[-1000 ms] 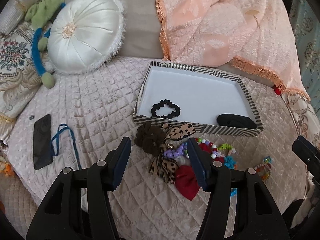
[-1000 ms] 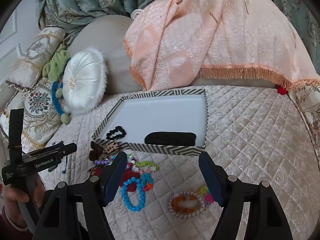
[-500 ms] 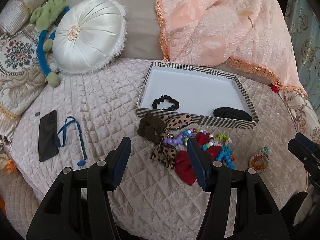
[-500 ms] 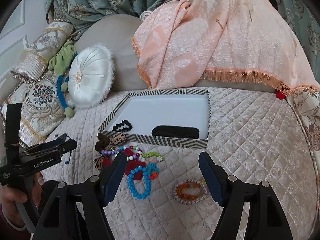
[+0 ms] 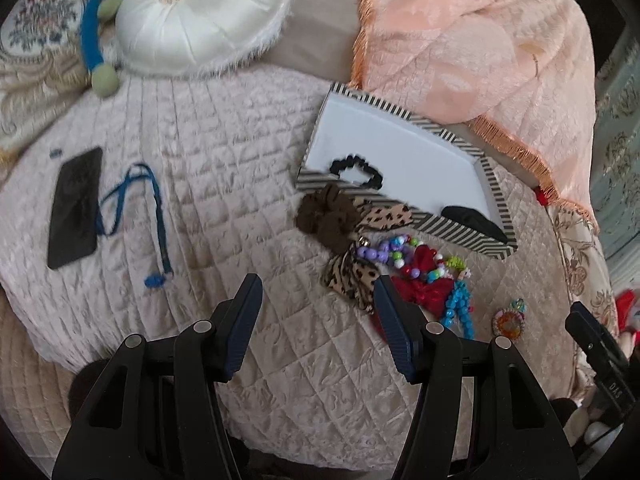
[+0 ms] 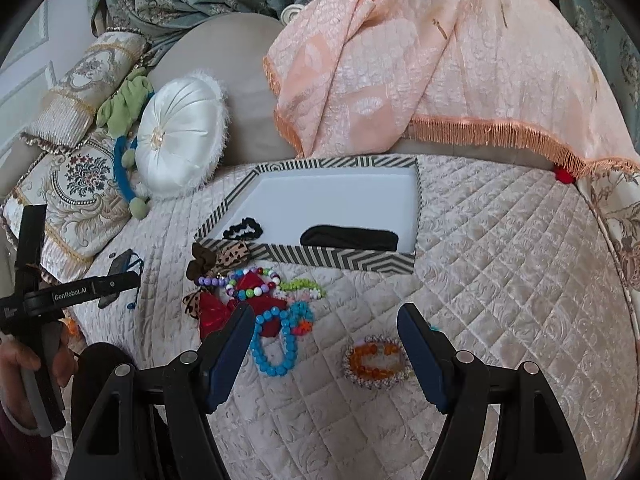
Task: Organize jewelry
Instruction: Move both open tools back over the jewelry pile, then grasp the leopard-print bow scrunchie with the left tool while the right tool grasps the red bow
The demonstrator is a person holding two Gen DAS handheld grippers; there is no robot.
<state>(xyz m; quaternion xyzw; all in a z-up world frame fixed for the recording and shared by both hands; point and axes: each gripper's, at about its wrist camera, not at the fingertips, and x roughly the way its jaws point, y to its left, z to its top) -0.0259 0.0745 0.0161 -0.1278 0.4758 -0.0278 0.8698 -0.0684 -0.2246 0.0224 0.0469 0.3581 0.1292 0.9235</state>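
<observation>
Quilted bedspread (image 6: 500, 280); left gripper (image 6: 76, 286) body reads "GenRobot.AI".

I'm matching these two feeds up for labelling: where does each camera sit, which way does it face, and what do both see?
Left wrist: on the left tool, angled down at the quilted bed; its open fingers show, and the right tool's edge at right.
Right wrist: on the right tool, looking down across the bed toward the peach blanket; open fingers, plus the hand gripping the left tool.
Shared: striped tray, blue bead bracelet, white round cushion.
</observation>
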